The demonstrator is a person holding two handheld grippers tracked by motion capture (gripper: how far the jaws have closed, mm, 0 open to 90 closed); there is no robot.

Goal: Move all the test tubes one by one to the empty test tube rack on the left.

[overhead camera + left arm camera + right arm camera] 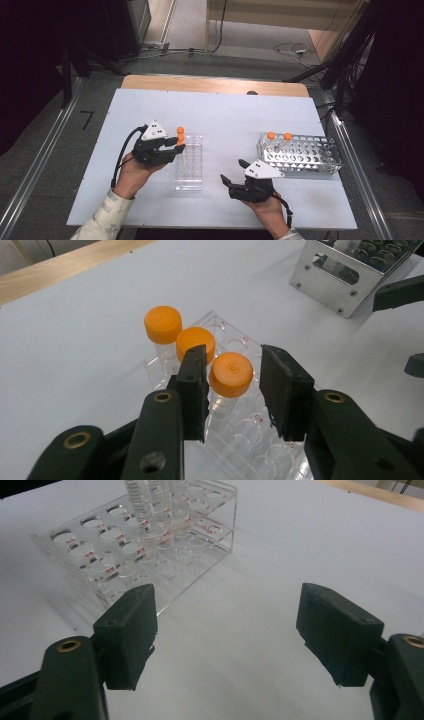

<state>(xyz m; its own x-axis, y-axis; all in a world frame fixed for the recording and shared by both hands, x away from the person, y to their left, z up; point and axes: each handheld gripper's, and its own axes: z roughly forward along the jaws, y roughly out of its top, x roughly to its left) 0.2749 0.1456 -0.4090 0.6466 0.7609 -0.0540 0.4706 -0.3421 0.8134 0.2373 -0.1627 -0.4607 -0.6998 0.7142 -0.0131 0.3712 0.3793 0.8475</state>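
right gripper (231, 172) nearest the person, resting low over the white table (225, 115), jaws spread wide with nothing between them; in its own view (226, 630) bare table lies between the pads. left gripper (176, 144) at the near-left corner of the clear plastic rack (189, 162), jaws released: gaps show either side of the orange-capped tube (230, 375) standing between the pads, tube upright in the rack. two more orange-capped tubes (179, 332) stand just behind it in the same rack. farther right, a metal rack (300, 152) holds two orange-capped tubes (279, 136) at its far-left corner.
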